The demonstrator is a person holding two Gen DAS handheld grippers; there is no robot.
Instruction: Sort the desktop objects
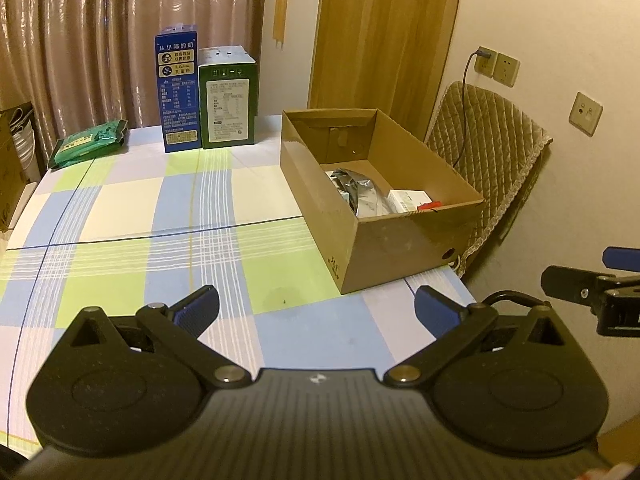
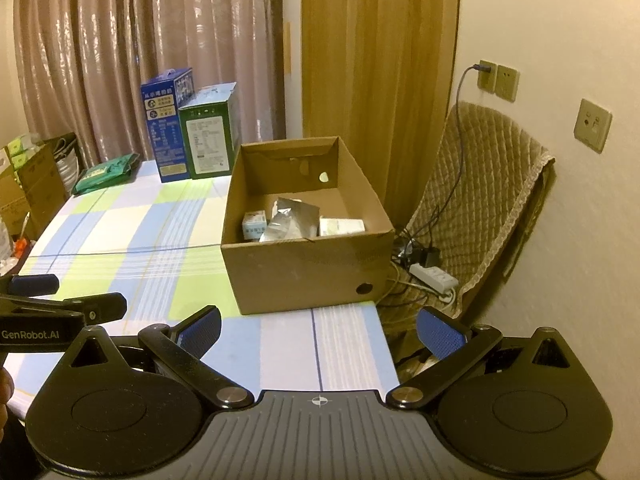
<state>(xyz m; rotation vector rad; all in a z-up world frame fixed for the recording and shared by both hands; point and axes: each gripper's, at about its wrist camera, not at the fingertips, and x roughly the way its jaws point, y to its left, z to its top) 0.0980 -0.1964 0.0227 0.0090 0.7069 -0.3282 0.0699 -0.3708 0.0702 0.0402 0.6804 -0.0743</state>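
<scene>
Both grippers hang above the near edge of the bench (image 1: 120, 208), which is covered in a checked cloth of blue, green and cream. The left gripper (image 1: 316, 312) has its blue-padded fingers spread wide with nothing between them, and the right gripper (image 2: 318, 330) is spread just as wide and equally empty, over the bench's near right corner. An open cardboard box (image 1: 400, 248) sits on the right side of the bench, its long axis running from the near edge away toward the far wall, with one short end facing the grippers and a round hole in that end. Inside it, at the near end, lie a crumpled silver foil pouch (image 2: 294, 220), a small white and blue carton (image 2: 255, 224) to its left and a flat white carton (image 2: 342, 226) to its right, the last lying crosswise to the box. At the far edge of the bench a tall blue carton (image 1: 178, 88) and a shorter green carton (image 1: 228, 100) stand upright, touching side by side, their printed faces turned toward the grippers. Well apart from them, at the far left corner, a green packet (image 1: 90, 144) lies flat, its long axis running roughly left to right. A quilted cover (image 2: 480, 200) drapes over something beside the wall to the right of the box.
</scene>
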